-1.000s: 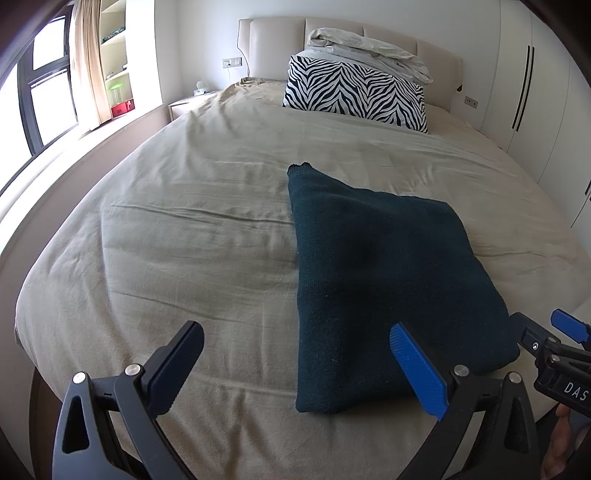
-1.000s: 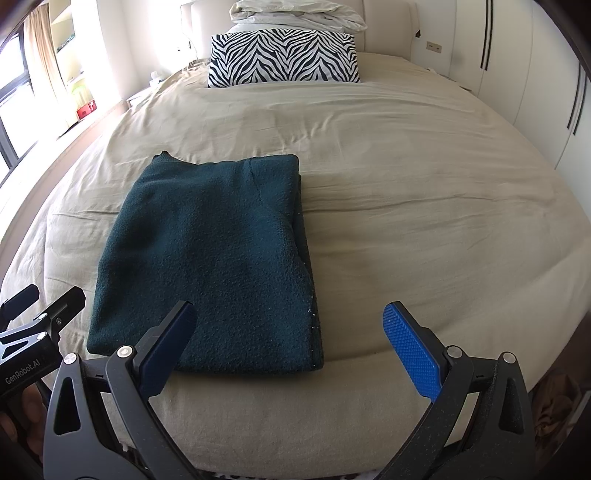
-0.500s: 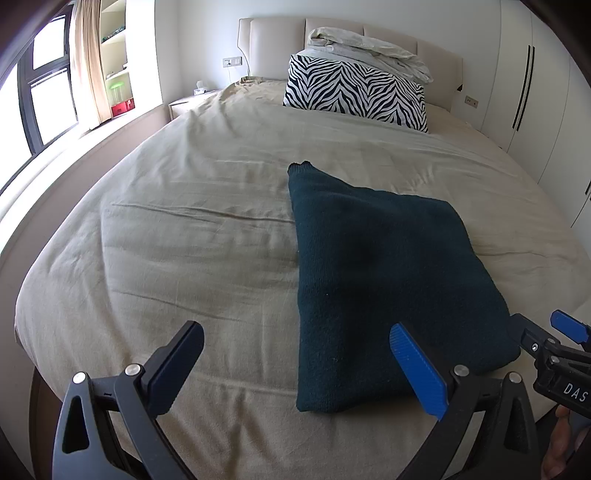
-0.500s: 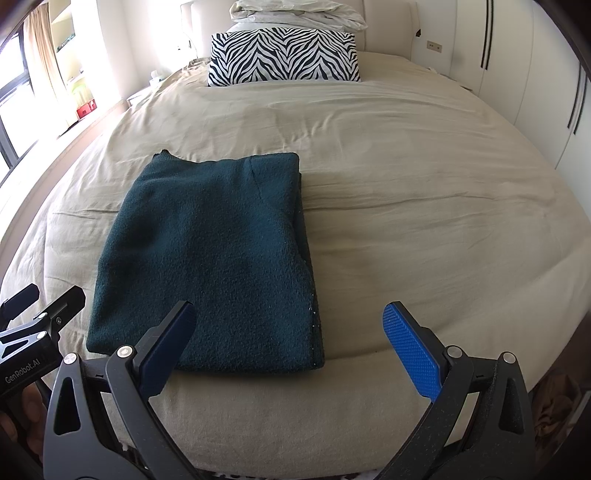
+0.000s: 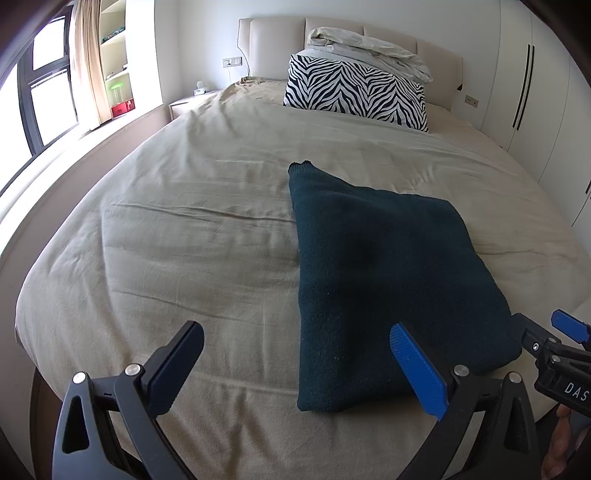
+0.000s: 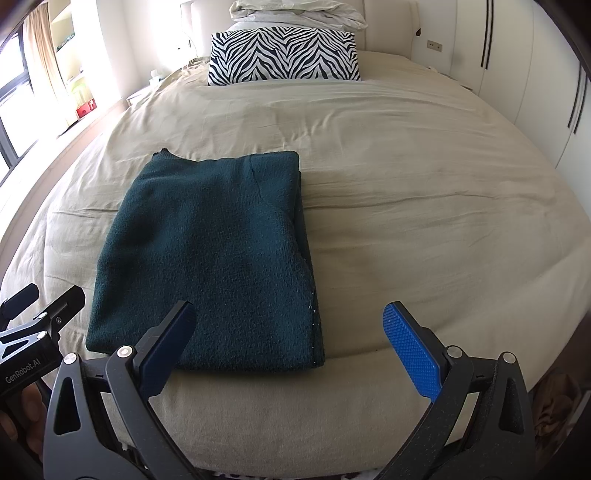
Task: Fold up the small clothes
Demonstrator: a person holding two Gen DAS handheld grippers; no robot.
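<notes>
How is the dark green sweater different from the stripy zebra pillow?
The sweater is plain dark green; the zebra pillow has black and white stripes. The sweater lies folded flat near the foot of the bed; the pillow looks plump and sits at the headboard end. Nothing lies on the sweater, while pale bedding is piled on the pillow. Both rest on the beige bed cover.

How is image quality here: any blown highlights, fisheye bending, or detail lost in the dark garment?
Left wrist view: window at left blown out, bed edges bowed by the fisheye, dark green sweater nearly textureless in its shaded middle. Right wrist view: glare again at the left edge, knit texture of the sweater readable, corners vignetted black.
</notes>
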